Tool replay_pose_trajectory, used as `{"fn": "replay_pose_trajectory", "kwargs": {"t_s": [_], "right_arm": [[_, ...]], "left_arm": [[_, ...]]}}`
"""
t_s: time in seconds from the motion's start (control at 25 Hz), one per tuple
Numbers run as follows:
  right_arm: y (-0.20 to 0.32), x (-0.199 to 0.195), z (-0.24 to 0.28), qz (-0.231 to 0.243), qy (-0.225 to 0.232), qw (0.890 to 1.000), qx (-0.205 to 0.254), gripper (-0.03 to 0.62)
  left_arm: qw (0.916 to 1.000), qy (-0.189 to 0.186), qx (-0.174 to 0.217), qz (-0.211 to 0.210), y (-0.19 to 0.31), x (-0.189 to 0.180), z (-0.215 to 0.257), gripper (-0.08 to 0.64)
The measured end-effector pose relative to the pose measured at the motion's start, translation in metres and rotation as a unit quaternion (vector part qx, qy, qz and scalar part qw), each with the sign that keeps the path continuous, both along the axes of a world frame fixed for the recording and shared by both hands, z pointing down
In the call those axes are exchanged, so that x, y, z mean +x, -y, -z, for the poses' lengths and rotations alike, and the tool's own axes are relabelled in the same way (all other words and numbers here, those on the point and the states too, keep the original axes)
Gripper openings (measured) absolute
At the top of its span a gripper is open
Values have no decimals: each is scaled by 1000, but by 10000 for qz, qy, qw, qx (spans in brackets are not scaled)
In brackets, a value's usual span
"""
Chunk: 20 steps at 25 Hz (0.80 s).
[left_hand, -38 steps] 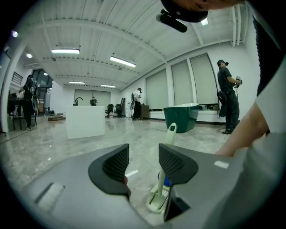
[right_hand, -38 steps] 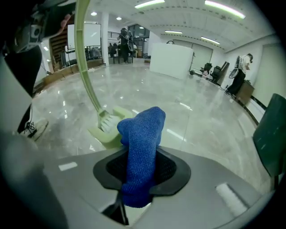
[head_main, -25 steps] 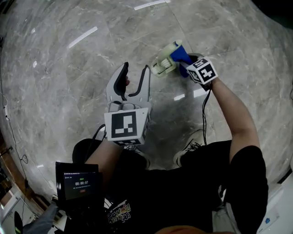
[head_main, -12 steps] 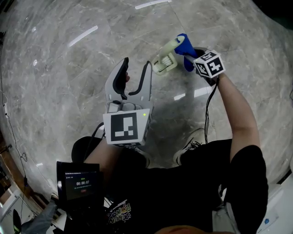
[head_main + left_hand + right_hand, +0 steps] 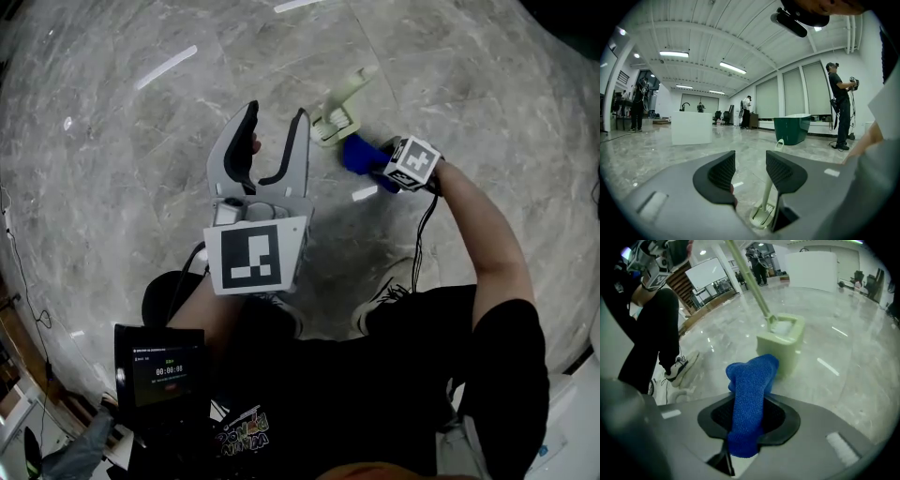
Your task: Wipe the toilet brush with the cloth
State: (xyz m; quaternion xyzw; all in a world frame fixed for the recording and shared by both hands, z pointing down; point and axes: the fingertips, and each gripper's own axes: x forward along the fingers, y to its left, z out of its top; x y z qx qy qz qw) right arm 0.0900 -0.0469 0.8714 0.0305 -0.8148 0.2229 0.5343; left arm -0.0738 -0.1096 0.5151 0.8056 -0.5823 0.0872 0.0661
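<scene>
- The toilet brush (image 5: 339, 111) stood in its pale green holder on the grey marble floor (image 5: 131, 159), ahead of the person, its handle leaning up and away from the base.
- The right gripper (image 5: 373, 161) pointed steeply down at the holder's near right side. Its jaws were clenched on a blue cloth (image 5: 751, 380), and a thick roll of the cloth stuck out past the tips.
- The free end of the cloth lay just beside the holder's lower edge. No view showed whether it touched.
- The left gripper (image 5: 276, 116) was held nearly level, to the left of the brush and nearer the person, well apart from the cloth. Its jaws stood apart with nothing gripped.
- In the left gripper view the brush handle showed through the gap, close to the inner edge of the right-hand pad but beyond the tips and not touching them.
- The floor ran wide to the left of the left gripper and past the brush.
- Farther across the room stood a dark green bathtub (image 5: 793, 129), a white block (image 5: 691, 127) and a standing person (image 5: 841, 108), all far from the brush.
- The person's shoe (image 5: 382, 307) was on the floor under the right forearm, on the near side of the holder.
- A small screen (image 5: 157, 367) sat low on the left, by the left arm.
</scene>
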Motion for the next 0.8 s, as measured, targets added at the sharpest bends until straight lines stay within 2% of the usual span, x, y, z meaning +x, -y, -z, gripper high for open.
{"fn": "replay_pose_trajectory", "kwargs": {"t_s": [0.2, 0.28, 0.36, 0.44, 0.52, 0.64, 0.72, 0.76, 0.8], "right_arm": [[-18, -91, 26, 374, 879, 9954, -110, 120], [-23, -110, 30, 455, 1049, 9933, -181, 121], [-26, -112, 27, 508, 1035, 9930, -254, 121], [-27, -97, 17, 532, 848, 9944, -345, 120], [-28, -64, 5, 549, 450, 9958, -575, 120], [-33, 8, -7, 398, -405, 9883, -1414, 121], [-27, 53, -7, 17, -790, 9804, -1804, 120], [-15, 70, -5, -266, -848, 9806, -1748, 120], [3, 82, -2, -601, -812, 9836, -1493, 120]], "left_arm": [[10000, 87, -28, -6, -1, 1, -2, 209], [10000, 40, -57, 34, -1, -2, -3, 209], [9999, -41, -66, 81, -2, -6, -1, 209], [9999, -72, -51, 92, -3, -7, 0, 209], [9999, -68, -31, 76, -4, -7, 1, 207], [9998, -156, -110, 62, -6, -4, 1, 206], [9994, -285, -203, 64, -8, -3, 0, 206], [9992, -327, -227, 67, -9, -4, 1, 206], [9991, -344, -232, 67, -10, -4, 2, 204]]}}
